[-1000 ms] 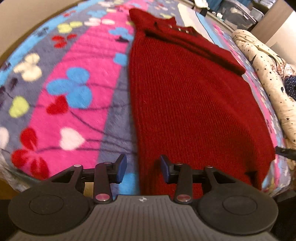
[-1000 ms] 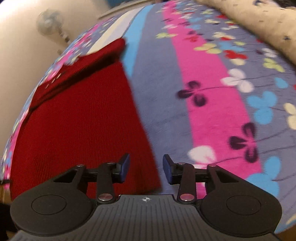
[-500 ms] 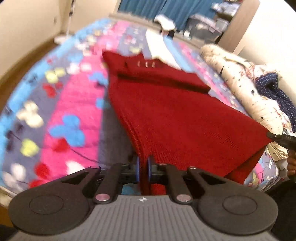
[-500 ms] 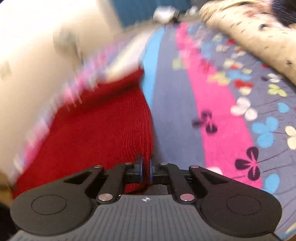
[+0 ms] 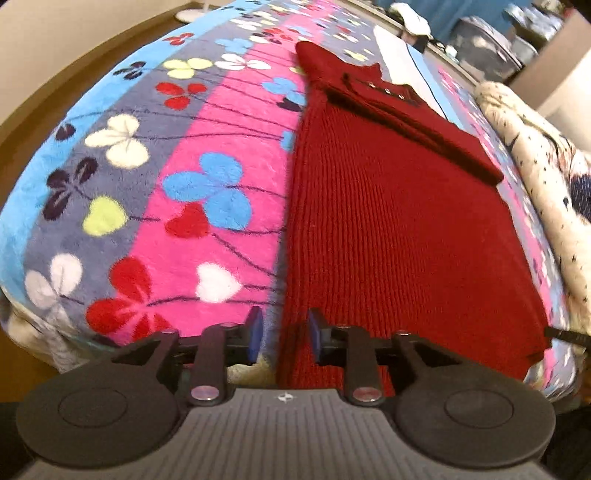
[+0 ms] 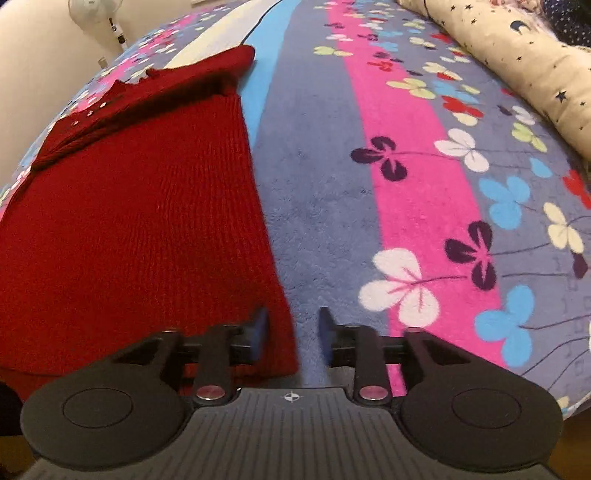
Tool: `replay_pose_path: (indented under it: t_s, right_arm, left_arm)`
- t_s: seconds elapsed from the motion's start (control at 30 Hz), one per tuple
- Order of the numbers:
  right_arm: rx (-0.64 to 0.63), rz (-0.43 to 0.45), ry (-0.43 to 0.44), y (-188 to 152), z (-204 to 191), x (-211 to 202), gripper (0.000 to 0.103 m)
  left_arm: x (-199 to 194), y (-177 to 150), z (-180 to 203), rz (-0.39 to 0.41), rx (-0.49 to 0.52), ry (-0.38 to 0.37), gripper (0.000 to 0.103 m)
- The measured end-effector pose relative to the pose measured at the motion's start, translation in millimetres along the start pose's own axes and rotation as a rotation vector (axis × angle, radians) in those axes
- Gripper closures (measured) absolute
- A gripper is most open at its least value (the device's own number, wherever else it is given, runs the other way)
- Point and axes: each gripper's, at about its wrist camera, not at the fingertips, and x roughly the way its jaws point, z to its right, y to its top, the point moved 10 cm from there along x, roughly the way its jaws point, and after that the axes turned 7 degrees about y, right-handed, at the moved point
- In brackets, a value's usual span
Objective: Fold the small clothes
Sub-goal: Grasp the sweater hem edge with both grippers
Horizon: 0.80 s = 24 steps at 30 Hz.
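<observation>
With jaws apart, the left gripper (image 5: 283, 334) and right gripper (image 6: 293, 334) are straddling the dark red ribbed knit sweater's (image 5: 388, 229) bottom-frame hem corners, likely needing to clamp before folding upward.

A bed covered by a striped blanket (image 5: 207, 192) with clover flowers fills the scene. A cream star-print quilt (image 6: 517, 55) lies along its right side. A white fan (image 6: 96, 9) stands far left by a pale wall (image 6: 33, 74).

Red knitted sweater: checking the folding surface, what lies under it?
The red knitted sweater lies on a striped fleece blanket with flower prints. The part beneath the sweater is hidden.
</observation>
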Motion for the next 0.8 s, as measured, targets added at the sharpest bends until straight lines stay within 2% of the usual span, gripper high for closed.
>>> replay_pose_path:
  t_s: [0.1, 0.27, 0.43, 0.6, 0.67, 0.7, 0.73, 0.8]
  right_arm:
    - [0.039, -0.006, 0.009, 2, 10, 5, 0.056]
    - [0.113, -0.032, 0.060, 2, 11, 15, 0.056]
    - [0.064, -0.076, 0.051, -3, -3, 27, 0.056]
    - [0.026, -0.085, 0.059, -3, -14, 30, 0.057]
    - [0.013, -0.084, 0.075, -3, -18, 29, 0.070]
    - [0.004, -0.081, 0.084, -3, -20, 28, 0.083]
    - [-0.011, -0.071, 0.085, -2, -23, 26, 0.091]
    - [-0.030, -0.056, 0.092, -1, -25, 22, 0.092]
  left_arm:
    - [6, -7, 6, -0.038, -0.018, -0.009, 0.065]
    - [19, -15, 10, -0.077, 0.011, 0.022, 0.065]
    - [22, -17, 19, -0.077, 0.046, 0.025, 0.065]
    - [24, -19, 23, -0.075, 0.072, 0.035, 0.066]
    - [23, -20, 23, -0.073, 0.080, 0.036, 0.075]
    - [23, -21, 24, -0.073, 0.087, 0.033, 0.090]
    - [21, -20, 25, -0.064, 0.092, 0.030, 0.091]
    - [15, -18, 27, -0.040, 0.091, 0.017, 0.091]
